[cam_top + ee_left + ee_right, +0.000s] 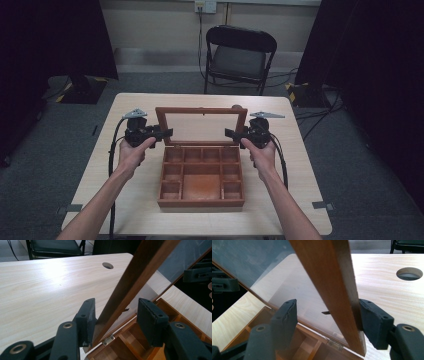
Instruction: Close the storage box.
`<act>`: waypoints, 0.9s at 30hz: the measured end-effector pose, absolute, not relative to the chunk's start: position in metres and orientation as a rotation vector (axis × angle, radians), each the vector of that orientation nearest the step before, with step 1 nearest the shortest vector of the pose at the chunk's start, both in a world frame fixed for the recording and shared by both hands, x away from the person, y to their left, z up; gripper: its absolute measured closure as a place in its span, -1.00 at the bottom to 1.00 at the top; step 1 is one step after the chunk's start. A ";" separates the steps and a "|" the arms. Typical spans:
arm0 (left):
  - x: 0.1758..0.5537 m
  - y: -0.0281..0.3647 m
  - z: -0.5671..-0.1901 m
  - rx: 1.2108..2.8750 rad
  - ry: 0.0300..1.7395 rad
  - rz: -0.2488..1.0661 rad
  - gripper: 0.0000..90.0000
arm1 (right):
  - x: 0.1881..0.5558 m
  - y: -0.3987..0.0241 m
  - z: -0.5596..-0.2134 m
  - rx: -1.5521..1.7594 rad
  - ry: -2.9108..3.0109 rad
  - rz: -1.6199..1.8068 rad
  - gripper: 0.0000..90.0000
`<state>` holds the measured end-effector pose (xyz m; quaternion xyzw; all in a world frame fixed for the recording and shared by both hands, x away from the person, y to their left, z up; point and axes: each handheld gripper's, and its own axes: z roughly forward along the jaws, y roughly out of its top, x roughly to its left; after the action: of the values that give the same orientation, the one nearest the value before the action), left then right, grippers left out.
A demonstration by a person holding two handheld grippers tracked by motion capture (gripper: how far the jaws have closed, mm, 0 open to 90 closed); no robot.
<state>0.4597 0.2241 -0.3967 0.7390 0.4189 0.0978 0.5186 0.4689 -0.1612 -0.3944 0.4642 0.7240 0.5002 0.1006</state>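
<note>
Two bare forearms come up from the bottom of the high view, each hand holding a black two-jaw tool. Between them, in the middle of the pale wooden table (100,165), sits the brown wooden box with little square compartments (201,176). Its brown-framed glass lid (201,125) stands up at the box's 12 o'clock edge, and all the compartments I can see look empty.

The left gripper (165,133) sits at the lid's 9 o'clock side. In the left gripper view its jaws are spread around the lid's wooden side bar (135,285). One jaw touches the wood, and the other is a little way off. The right gripper (229,133) sits at the lid's 3 o'clock side. In the right gripper view, one jaw rests against its own side bar (332,285) and the other stands apart, so it is spread too. Nothing is pinched yet.

I think the lid is light but easy to break, because most of it is a clear pane. The wooden frame is stiff, so that is the best place to hold. Stay off the glass, which looks smooth and slippery. Small metal hinges (108,340) join the lid to the box, so it will swing, not lift away. Both sides should move together and slowly, or the lid could twist or slam. The box itself looks solid and fairly heavy.

A black folding chair (240,55) stands past the table at 12 o'clock.
</note>
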 end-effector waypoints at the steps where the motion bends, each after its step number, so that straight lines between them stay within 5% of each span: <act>1: 0.459 0.224 -0.396 1.768 1.006 0.232 0.10 | 0.468 -0.161 -0.394 1.370 2.145 1.476 -0.26; 14: 0.448 0.223 -0.396 1.792 0.998 0.238 0.03 | 0.453 -0.159 -0.394 1.378 2.152 1.476 -0.44; 27: 0.443 0.223 -0.394 1.776 0.996 0.239 -0.02 | 0.440 -0.171 -0.392 1.390 2.138 1.438 -0.35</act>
<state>0.4430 0.2229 -0.3941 0.7406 0.4151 0.0996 0.5189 0.4398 -0.1710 -0.3918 0.4721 0.7261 0.4883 0.1066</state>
